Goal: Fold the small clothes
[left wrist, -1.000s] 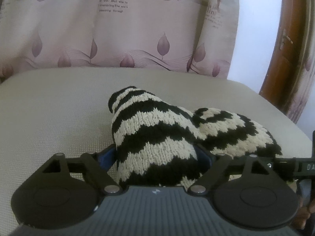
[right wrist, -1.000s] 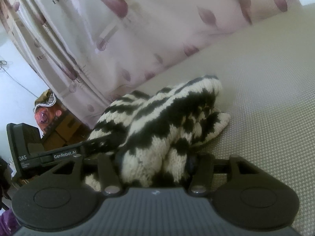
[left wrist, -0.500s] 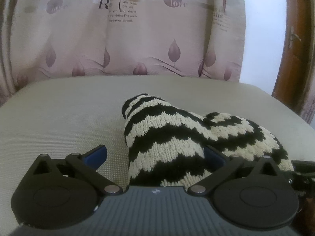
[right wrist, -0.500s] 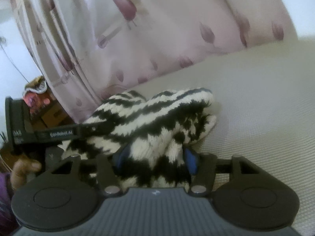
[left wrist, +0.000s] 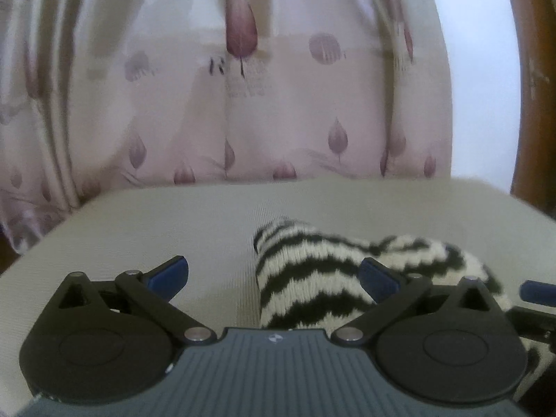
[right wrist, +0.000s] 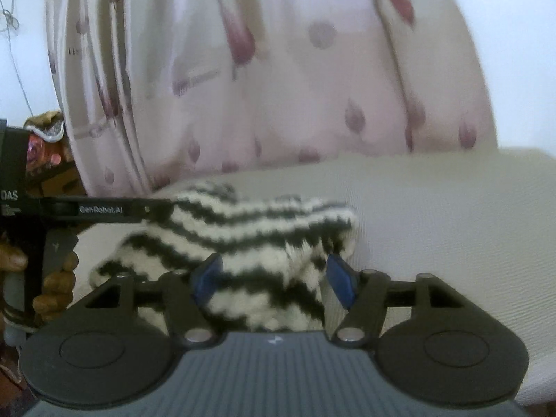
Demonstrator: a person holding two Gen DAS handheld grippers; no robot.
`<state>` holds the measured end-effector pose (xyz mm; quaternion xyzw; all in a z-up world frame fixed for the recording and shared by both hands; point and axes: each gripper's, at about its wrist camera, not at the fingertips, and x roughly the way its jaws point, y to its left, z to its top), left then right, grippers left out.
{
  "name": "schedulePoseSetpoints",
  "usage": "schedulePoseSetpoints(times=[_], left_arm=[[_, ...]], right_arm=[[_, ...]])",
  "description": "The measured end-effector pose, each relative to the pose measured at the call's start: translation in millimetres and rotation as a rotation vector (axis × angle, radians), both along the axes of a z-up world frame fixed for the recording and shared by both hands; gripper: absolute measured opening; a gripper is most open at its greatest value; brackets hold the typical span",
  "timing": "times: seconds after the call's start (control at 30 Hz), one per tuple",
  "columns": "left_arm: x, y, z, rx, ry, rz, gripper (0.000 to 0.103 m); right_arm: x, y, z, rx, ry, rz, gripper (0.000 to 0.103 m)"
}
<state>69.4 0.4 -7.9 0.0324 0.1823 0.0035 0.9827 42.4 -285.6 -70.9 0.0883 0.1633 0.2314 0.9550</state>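
Observation:
A small black-and-cream zigzag knitted garment (left wrist: 312, 274) lies bunched on the beige cushion (left wrist: 173, 229). My left gripper (left wrist: 274, 271) is open, its blue pads spread wide, with the garment's left end between and under the right pad. In the right wrist view the garment (right wrist: 264, 239) lies between the spread blue pads of my right gripper (right wrist: 274, 278), which is open and grips nothing. The left gripper's body (right wrist: 87, 208) shows at the left of that view, held by a hand.
A pink curtain with leaf prints (left wrist: 243, 104) hangs right behind the cushion. A wooden door frame (left wrist: 531, 87) stands at the right. Cluttered items (right wrist: 41, 153) sit past the cushion's left edge in the right wrist view.
Both grippers were shut on the garment a second ago and have opened. Both have lifted and drawn back a little, leaving the garment lying on the cushion.

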Motion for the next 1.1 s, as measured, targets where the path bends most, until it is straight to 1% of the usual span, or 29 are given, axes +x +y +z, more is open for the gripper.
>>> schedulePoseSetpoints(times=[0.07, 0.13, 0.27, 0.33, 0.43, 0.6, 0.77, 0.87, 1.0, 1.1], left_arm=[[-7, -2, 9, 0.005, -0.023, 0.016, 0.103], [-15, -4, 18, 0.007, -0.042, 0.019, 0.103], [-32, -8, 34, 0.027, -0.121, 0.015, 0.103], [-38, -13, 39, 0.054, -0.156, -0.004, 0.103], [-46, -23, 45, 0.104, -0.188, -0.016, 0.103], [-54, -30, 49, 0.102, -0.207, -0.031, 0.103], [-57, -27, 52, 0.05, -0.197, -0.064, 0.103], [-59, -26, 53, 0.036, -0.194, -0.067, 0.103], [-60, -24, 53, 0.026, -0.189, -0.073, 0.103], [-60, -22, 53, 0.016, -0.182, -0.075, 0.103]], right_arm=[[-11, -1, 8, 0.011, -0.036, -0.028, 0.077], [-19, -3, 16, 0.021, -0.062, -0.039, 0.078], [-31, -4, 30, 0.037, -0.089, -0.037, 0.078], [-36, -3, 35, 0.032, -0.101, -0.027, 0.078], [-41, -1, 40, 0.025, -0.118, -0.021, 0.078], [-47, 0, 44, 0.023, -0.132, -0.024, 0.079], [-50, 2, 46, 0.011, -0.148, -0.033, 0.079], [-54, 5, 47, -0.009, -0.17, -0.047, 0.079], [-59, 8, 49, -0.02, -0.19, -0.055, 0.083], [-61, 11, 50, -0.031, -0.204, -0.063, 0.083]])
